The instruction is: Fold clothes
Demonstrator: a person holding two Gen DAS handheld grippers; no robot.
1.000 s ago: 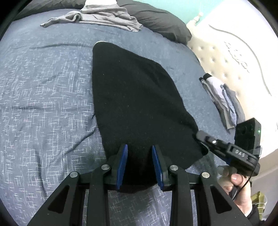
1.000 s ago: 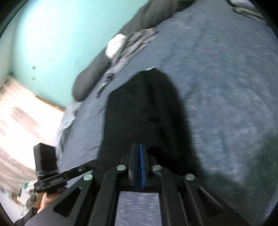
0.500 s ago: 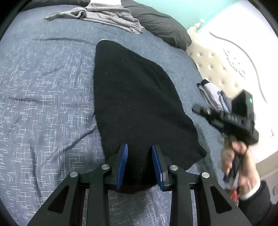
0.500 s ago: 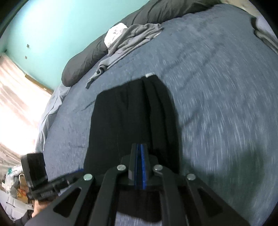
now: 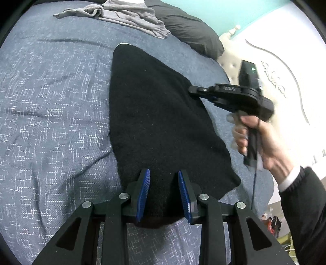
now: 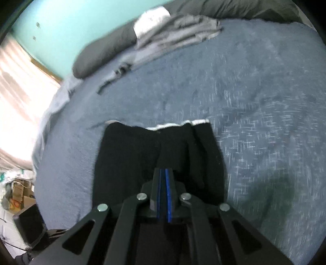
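Both fisheye cameras sit low behind their tongs, close above the blue-grey woven bedspread [image 5: 51,106]. The left view faces the headboard; the right view faces the turquoise wall. Both share the flat black fabric garment [image 5: 154,114] [image 6: 138,155] and dark grey pillows [image 5: 189,26].

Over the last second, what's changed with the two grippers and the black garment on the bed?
The right gripper, fingers pressed together, swung from the black garment's near right corner up along its right edge, away from the left gripper. No cloth visibly between its fingers. The left gripper stayed open at the near hem; the garment stayed flat on the blue-grey bedspread, the grey clothes by the pillow untouched.
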